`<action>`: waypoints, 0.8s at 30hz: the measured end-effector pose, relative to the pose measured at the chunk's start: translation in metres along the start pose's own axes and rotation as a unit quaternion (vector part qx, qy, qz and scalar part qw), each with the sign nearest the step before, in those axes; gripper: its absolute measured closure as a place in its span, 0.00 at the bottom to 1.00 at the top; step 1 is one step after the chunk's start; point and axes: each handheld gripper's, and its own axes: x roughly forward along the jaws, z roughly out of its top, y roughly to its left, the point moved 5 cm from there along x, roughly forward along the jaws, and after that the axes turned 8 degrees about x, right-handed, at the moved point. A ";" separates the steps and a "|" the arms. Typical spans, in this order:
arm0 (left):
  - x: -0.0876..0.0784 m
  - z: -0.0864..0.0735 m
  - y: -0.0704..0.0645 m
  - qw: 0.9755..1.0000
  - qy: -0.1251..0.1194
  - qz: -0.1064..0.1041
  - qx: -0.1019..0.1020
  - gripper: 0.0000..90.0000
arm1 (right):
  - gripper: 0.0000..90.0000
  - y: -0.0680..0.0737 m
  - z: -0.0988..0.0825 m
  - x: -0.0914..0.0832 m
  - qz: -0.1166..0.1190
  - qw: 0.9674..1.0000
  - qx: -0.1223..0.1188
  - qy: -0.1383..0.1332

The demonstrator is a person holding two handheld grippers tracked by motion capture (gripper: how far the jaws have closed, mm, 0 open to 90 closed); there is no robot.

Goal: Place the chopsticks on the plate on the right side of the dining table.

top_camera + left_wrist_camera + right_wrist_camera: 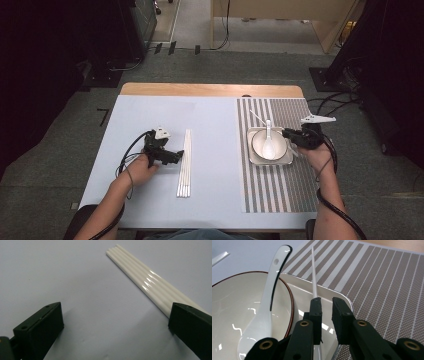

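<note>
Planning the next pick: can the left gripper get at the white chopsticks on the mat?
Probably yes: the left gripper sits right beside the white chopsticks, jaws wide open, nothing between them.

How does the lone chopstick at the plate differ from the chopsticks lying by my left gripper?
The lone chopstick leans over the square plate's rim; the bundled chopsticks lie flat on the plain mat. The lone chopstick runs between the right gripper's narrow fingers; the bundled chopsticks lie by the left gripper's wide-open fingers. Both are glossy white.
</note>
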 end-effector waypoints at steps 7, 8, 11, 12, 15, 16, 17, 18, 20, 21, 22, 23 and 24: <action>0.000 0.000 0.000 1.000 0.000 0.000 0.000 0.00 | 0.76 0.006 0.010 -0.007 -0.015 1.000 -0.010 -0.019; 0.000 0.000 0.000 1.000 0.000 0.000 0.000 0.00 | 0.72 0.006 0.012 -0.008 -0.019 1.000 -0.007 -0.023; 0.000 0.000 0.000 1.000 0.000 0.000 0.000 0.00 | 0.62 0.008 0.019 -0.013 -0.023 0.999 0.000 -0.035; 0.000 0.000 0.000 1.000 0.000 0.000 0.000 0.00 | 0.58 0.009 0.020 -0.014 -0.023 0.999 0.002 -0.038; 0.000 0.000 0.000 1.000 0.000 0.000 0.000 0.00 | 0.47 0.013 0.024 -0.016 -0.029 0.999 0.004 -0.038; 0.000 0.000 0.000 1.000 0.000 0.000 0.000 0.00 | 0.42 0.015 0.025 -0.017 -0.029 0.999 0.006 -0.040; 0.000 0.000 0.000 1.000 0.000 0.000 0.000 0.00 | 0.39 0.016 0.026 -0.017 -0.028 0.999 0.009 -0.041; 0.000 0.000 0.000 1.000 0.000 0.000 0.000 0.00 | 0.36 0.017 0.027 -0.017 -0.028 0.999 0.013 -0.040; 0.000 0.000 0.000 1.000 0.000 0.000 0.000 0.00 | 0.33 0.021 0.029 -0.017 -0.031 0.999 0.010 -0.041; 0.000 0.000 0.000 1.000 0.000 0.000 0.000 0.00 | 0.32 0.023 0.031 -0.017 -0.038 0.998 0.008 -0.044; 0.000 0.000 0.000 1.000 0.000 0.000 0.000 0.00 | 0.30 0.025 0.032 -0.017 -0.043 0.998 0.009 -0.047; 0.000 0.000 0.000 1.000 0.000 0.000 0.000 0.00 | 0.30 0.028 0.033 -0.018 -0.040 0.998 0.012 -0.049; 0.000 0.000 0.000 1.000 0.000 0.000 0.000 0.00 | 0.29 0.032 0.035 -0.018 -0.029 0.998 0.012 -0.050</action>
